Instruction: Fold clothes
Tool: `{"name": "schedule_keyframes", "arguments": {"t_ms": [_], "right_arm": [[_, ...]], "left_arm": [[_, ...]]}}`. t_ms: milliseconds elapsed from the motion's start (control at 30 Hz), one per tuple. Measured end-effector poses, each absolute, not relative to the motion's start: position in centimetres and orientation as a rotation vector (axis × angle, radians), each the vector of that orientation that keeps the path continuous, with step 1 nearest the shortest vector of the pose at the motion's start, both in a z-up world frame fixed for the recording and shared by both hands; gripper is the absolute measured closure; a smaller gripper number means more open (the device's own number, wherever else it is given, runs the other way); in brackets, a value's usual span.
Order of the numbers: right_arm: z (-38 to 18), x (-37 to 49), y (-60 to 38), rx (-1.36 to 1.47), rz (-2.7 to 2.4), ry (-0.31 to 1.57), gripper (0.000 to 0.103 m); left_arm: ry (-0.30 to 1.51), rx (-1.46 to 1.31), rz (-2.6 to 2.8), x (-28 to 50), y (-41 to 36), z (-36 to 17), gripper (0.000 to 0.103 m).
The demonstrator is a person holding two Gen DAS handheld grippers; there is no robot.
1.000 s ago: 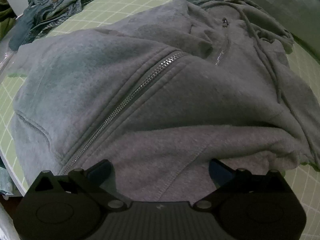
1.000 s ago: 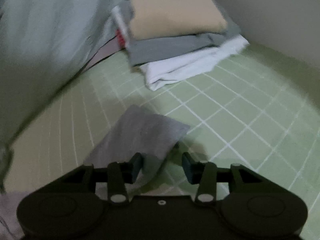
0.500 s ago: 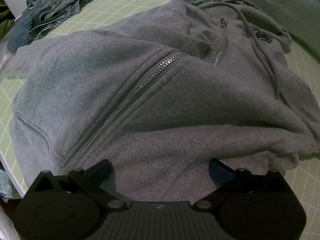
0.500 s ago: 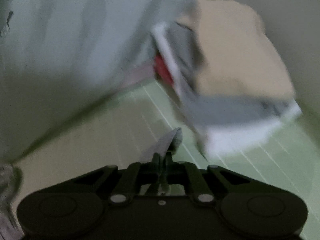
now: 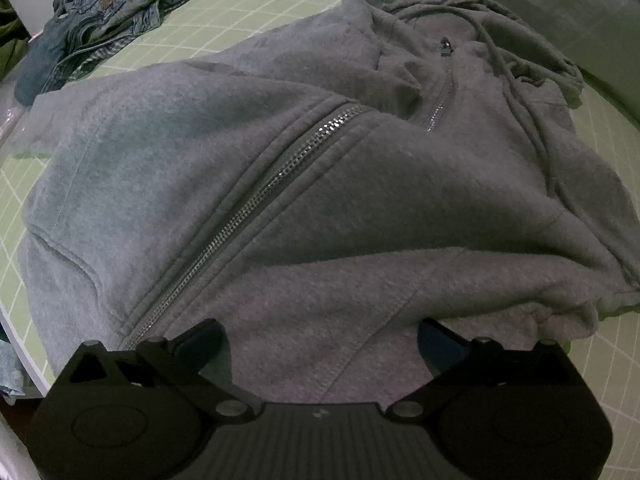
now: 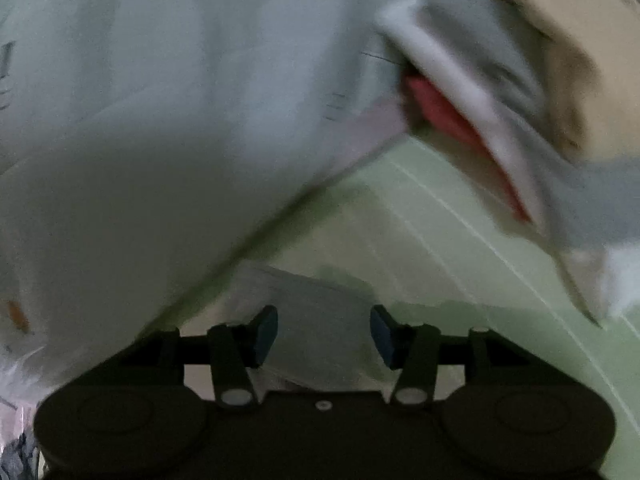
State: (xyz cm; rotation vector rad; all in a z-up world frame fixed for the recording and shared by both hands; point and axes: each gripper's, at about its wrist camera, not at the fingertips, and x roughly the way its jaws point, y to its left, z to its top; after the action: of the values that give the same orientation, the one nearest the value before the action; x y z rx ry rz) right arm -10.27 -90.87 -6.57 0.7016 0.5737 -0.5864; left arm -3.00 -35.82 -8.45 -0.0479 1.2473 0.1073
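The left gripper's fingers are spread wide over the near hem of the grey hoodie, holding nothing. The hoodie lies front-up on the green gridded mat, zipper running diagonally away toward the hood. A denim garment is bunched at the far left of the mat. The right gripper's fingers are also apart, with a flat grey piece of cloth lying between them, unclamped. This view is blurred; a stack of folded clothes sits at upper right beside a pale sheet.
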Motion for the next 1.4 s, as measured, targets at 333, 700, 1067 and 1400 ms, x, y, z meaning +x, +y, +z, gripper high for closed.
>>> {"name": "schedule_keyframes", "arguments": {"t_ms": [333,700,1067,1400], "right_arm": [[-9.5,-11.6,-89.7,0.656,-0.618,0.671,0.049],[-9.9,-8.1,-88.5,0.512,-0.592,0.716,0.047],[-9.5,-8.1,-87.1,0.278,-0.662,0.801,0.090],[-8.2,-25.7,-84.3,0.482,-0.899,0.877,0.089]], "left_arm": [[1.248,-0.046,0.102,-2.9,-35.9,-8.3,0.000],[1.247,-0.045,0.097,-3.0,-35.8,-8.3,0.000],[1.243,-0.041,0.093,-3.1,-36.0,-8.4,0.000],[1.214,-0.037,0.090,-3.6,-36.0,-8.4,0.000]]}}
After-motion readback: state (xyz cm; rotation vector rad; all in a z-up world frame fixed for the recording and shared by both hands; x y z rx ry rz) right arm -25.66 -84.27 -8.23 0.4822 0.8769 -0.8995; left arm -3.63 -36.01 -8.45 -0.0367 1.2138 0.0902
